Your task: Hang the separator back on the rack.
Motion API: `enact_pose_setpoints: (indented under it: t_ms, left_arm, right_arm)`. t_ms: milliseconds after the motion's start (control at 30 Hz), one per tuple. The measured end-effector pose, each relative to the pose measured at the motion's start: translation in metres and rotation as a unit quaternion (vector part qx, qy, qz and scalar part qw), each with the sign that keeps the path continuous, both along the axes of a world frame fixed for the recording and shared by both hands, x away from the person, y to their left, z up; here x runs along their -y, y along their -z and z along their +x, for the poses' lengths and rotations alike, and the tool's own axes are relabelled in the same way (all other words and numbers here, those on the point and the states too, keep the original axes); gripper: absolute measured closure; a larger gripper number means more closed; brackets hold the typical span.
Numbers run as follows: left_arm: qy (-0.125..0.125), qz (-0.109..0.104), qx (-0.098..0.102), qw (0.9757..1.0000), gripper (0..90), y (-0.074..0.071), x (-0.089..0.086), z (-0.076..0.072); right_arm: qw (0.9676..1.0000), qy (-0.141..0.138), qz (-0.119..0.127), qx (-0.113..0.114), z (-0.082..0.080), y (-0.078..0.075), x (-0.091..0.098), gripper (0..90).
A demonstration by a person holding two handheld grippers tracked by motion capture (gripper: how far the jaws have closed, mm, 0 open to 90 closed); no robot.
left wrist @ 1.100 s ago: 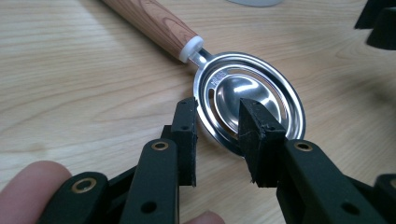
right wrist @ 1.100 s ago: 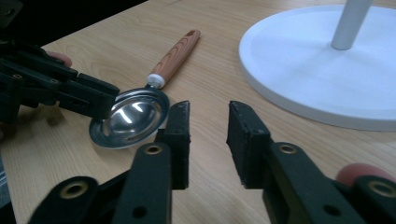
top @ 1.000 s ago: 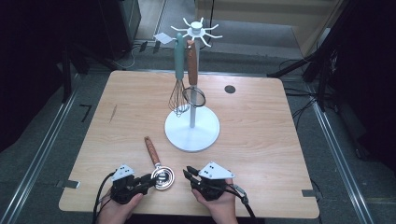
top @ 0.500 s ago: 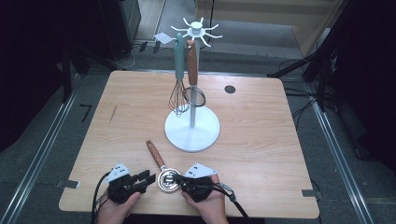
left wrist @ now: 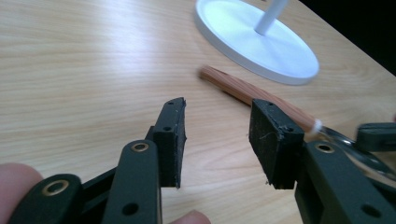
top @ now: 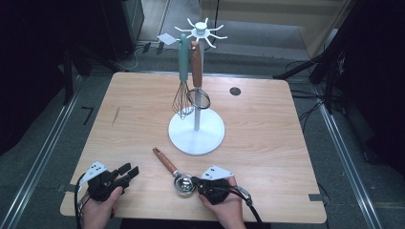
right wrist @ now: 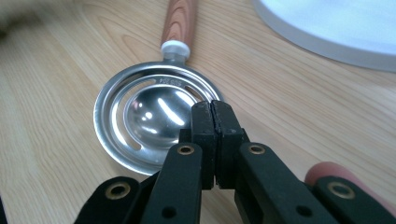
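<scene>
An egg separator (top: 183,183) with a steel bowl and a wooden handle lies on the table near the front edge. Its bowl (right wrist: 140,116) faces up. My right gripper (top: 196,184) is shut on the bowl's rim, its two pads (right wrist: 204,122) pressed together over the thin metal edge. My left gripper (top: 130,171) stands apart to the left of the separator. Its jaws have just been opening, with only bare table between them (left wrist: 217,135). Beyond its right jaw, the wooden handle (left wrist: 243,91) lies on the table.
A white utensil stand (top: 196,136) rises at the table's middle, with a teal-handled whisk (top: 182,90) and a wooden-handled strainer (top: 198,95) hanging from it. Its round base (left wrist: 257,37) lies just beyond the separator's handle. A dark round hole (top: 235,91) sits at the back right.
The left gripper let go of the separator, opened and drew away to the left. The right gripper came in and shut on the bowl's rim, and the separator shifted slightly right.
</scene>
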State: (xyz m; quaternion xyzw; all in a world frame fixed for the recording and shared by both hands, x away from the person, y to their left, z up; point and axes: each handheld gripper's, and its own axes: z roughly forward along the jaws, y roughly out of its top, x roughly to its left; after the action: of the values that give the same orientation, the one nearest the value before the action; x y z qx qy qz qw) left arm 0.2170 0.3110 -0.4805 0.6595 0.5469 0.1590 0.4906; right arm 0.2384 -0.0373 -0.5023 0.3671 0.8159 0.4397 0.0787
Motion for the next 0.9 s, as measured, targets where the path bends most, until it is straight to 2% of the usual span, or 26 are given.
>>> enact_pose_setpoints:
  t_ms: [100,167,400,633,767,900]
  left_arm:
    - [-0.015,0.006,0.006,0.9999,54.3,0.001,-0.008,0.001]
    - [-0.021,0.002,0.010,0.9997,53.0,0.001,-0.011,0.002]
    - [-0.054,0.019,0.029,0.9979,46.3,0.003,-0.026,0.005]
    - [-0.072,0.032,0.036,0.9962,44.2,0.001,-0.035,0.005]
    - [-0.083,0.029,0.037,0.9955,44.1,0.001,-0.040,0.005]
    - [-0.089,0.028,0.035,0.9950,42.8,0.002,-0.041,0.006]
  right_arm:
    - [0.9999,0.011,-0.001,-0.001,0.001,0.000,0.013,89.8]
    - [0.9999,0.016,-0.004,-0.002,0.001,-0.001,0.018,89.2]
    - [0.9995,0.030,-0.013,-0.001,0.001,-0.001,0.039,89.2]
    - [0.9989,0.043,-0.020,-0.006,0.002,0.002,0.053,88.7]
    - [0.9983,0.058,0.004,-0.006,0.002,-0.006,0.057,87.7]
    - [0.9987,0.044,0.026,0.009,0.001,-0.017,0.038,86.5]
